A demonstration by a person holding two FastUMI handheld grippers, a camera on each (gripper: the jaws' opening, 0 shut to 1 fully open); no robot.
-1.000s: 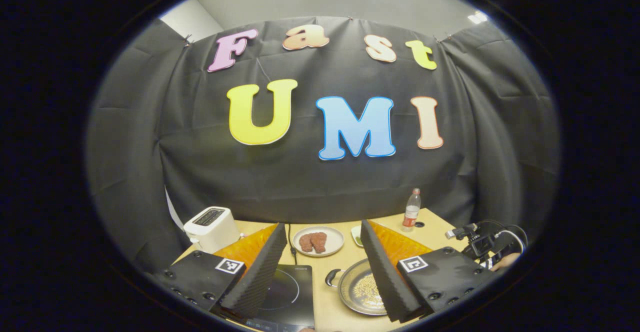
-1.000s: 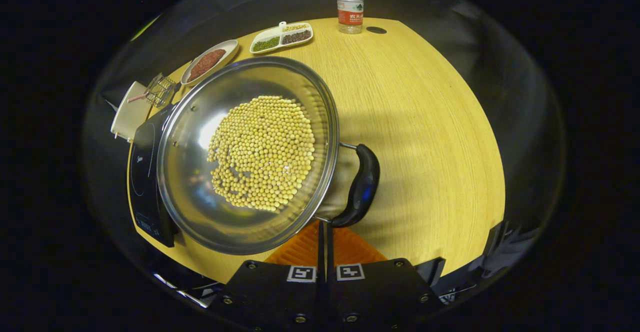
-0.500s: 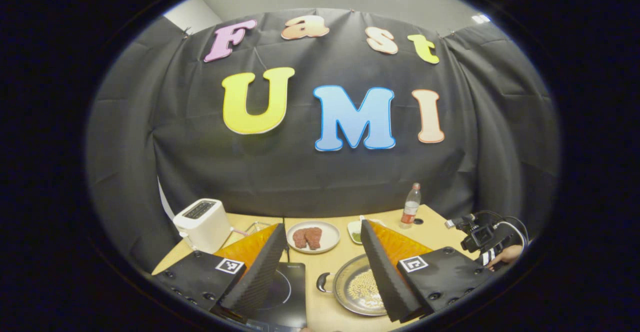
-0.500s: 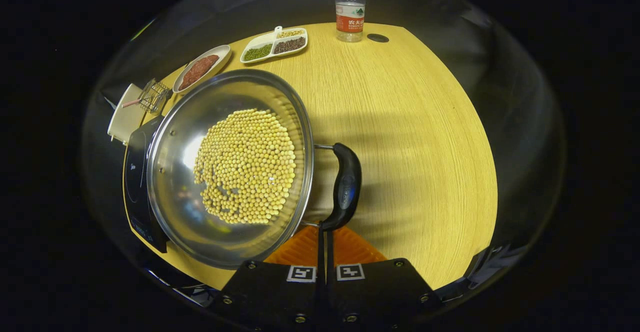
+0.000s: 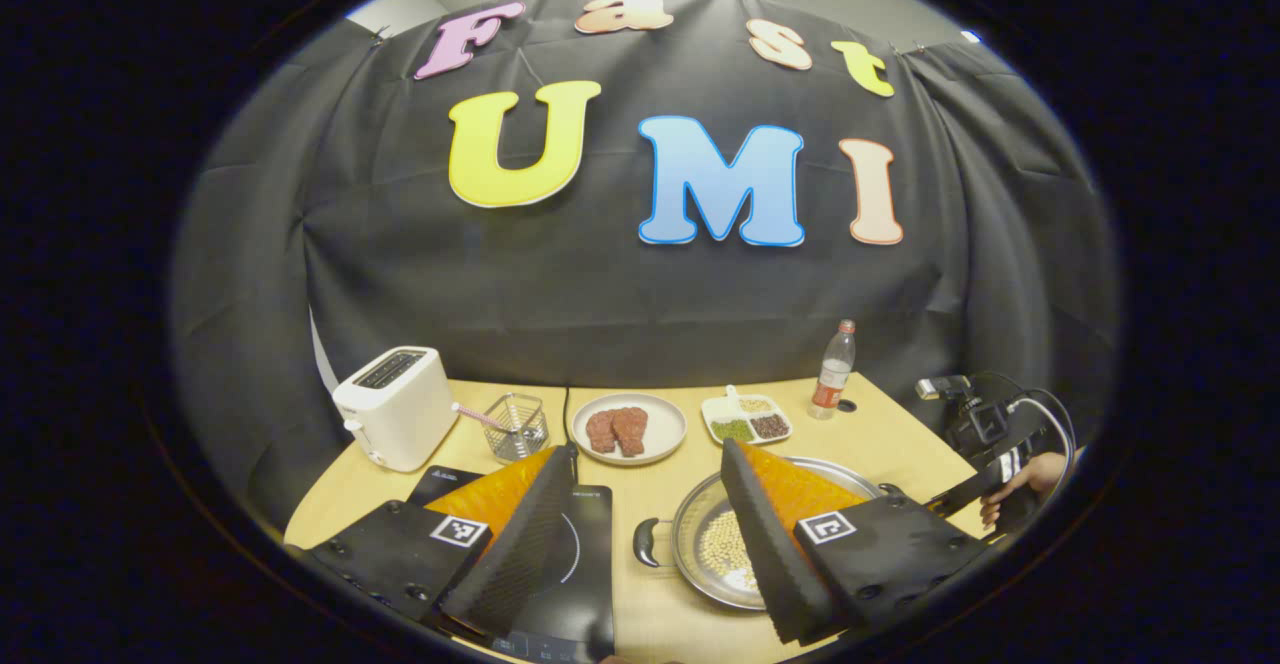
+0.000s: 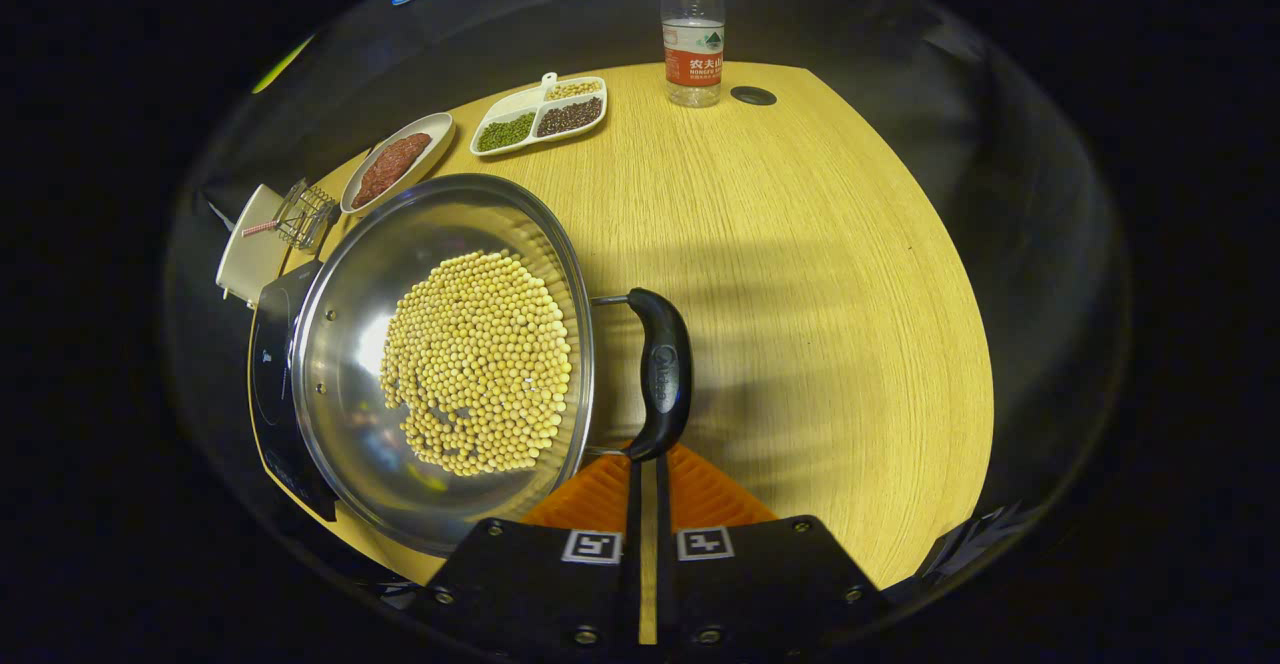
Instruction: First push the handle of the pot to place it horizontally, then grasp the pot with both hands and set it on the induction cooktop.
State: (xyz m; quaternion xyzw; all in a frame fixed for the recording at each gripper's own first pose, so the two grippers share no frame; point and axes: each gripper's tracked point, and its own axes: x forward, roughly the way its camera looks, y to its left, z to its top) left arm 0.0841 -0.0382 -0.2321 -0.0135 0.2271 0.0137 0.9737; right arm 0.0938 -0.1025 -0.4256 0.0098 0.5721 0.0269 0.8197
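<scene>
A steel pot [image 6: 440,364] with yellow beans in it sits on the wooden table [image 6: 800,274], next to the black induction cooktop [image 6: 275,364] on its left. My right gripper [image 6: 648,459] is shut with nothing between its fingers, and its tips touch the near end of the pot's black right handle [image 6: 665,374]. In the left gripper view my left gripper [image 5: 646,447] hangs open above the table. The cooktop [image 5: 580,564] lies under its left finger and the pot [image 5: 715,544], with its left handle [image 5: 645,542], under its right finger. The right gripper [image 5: 985,444] and a hand [image 5: 1020,479] show at the far right.
Along the back of the table stand a white toaster [image 5: 395,406], a wire basket [image 5: 522,426], a plate of meat [image 5: 628,428], a divided dish of beans [image 5: 747,418] and a water bottle [image 5: 833,369]. Bare table lies right of the pot.
In the right gripper view the pot has slid left and turned, its right handle swinging with my shut fingertips. The left gripper view now looks lower, so more of the table shows.
</scene>
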